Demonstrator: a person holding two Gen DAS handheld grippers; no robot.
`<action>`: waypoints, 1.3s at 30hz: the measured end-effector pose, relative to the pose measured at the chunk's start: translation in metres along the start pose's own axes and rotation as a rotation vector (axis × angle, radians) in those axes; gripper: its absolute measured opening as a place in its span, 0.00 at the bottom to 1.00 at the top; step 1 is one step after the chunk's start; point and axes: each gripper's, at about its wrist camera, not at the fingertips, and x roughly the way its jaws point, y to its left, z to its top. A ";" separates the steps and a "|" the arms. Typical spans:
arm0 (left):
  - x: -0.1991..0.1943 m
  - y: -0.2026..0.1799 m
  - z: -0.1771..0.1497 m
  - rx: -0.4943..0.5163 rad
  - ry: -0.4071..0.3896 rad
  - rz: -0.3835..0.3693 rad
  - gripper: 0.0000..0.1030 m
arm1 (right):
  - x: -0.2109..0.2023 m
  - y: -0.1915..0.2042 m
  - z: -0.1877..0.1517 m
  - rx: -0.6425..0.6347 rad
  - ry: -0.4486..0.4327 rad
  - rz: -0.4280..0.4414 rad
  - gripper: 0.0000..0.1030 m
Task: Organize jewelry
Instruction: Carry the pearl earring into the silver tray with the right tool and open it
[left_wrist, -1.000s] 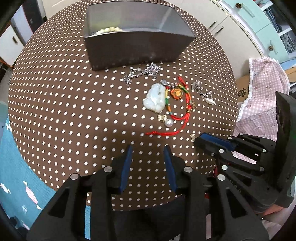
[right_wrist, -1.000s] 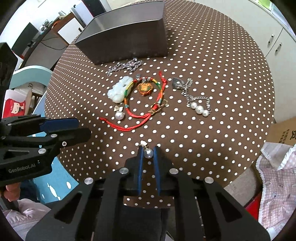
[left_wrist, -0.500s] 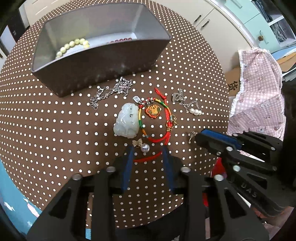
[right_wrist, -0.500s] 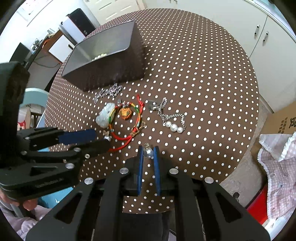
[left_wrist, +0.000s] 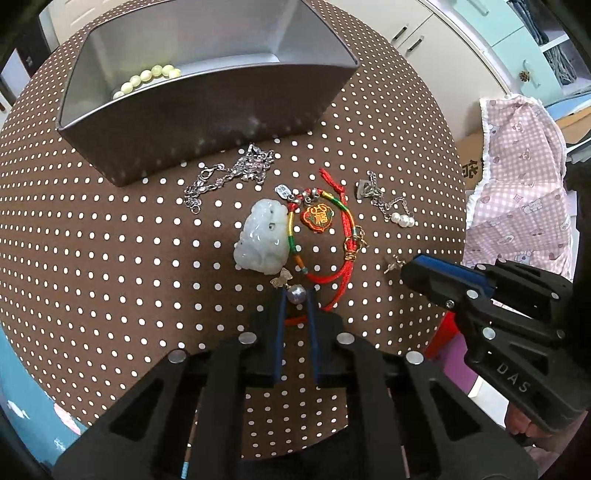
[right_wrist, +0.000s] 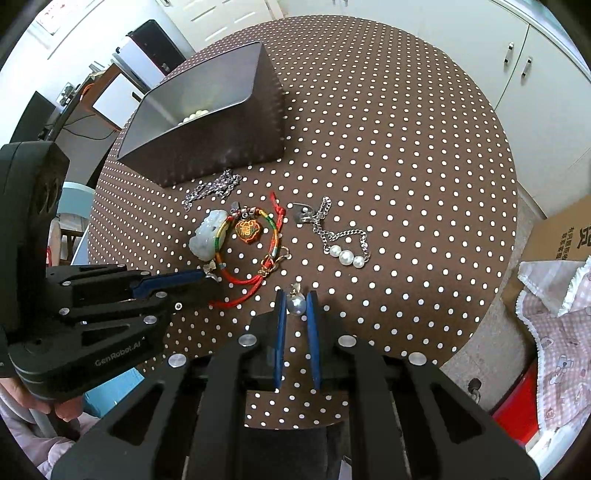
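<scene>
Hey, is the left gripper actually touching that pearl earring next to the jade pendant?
Touching. In the left wrist view the left gripper has both jaws pressed against the pearl earring, no gap either side.

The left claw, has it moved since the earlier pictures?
Yes. The left claw has gone forward over the table, toward the grey box; its tips now flank the pearl earring beside the jade pendant.
</scene>
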 end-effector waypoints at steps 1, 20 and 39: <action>-0.002 0.000 -0.001 -0.001 -0.002 0.001 0.10 | 0.000 0.000 0.000 0.002 -0.001 0.000 0.10; -0.077 0.023 0.002 -0.034 -0.221 0.096 0.10 | -0.016 0.038 0.048 -0.156 -0.082 0.053 0.10; -0.112 0.063 0.050 -0.158 -0.304 0.064 0.11 | -0.004 0.067 0.118 -0.205 -0.116 0.127 0.11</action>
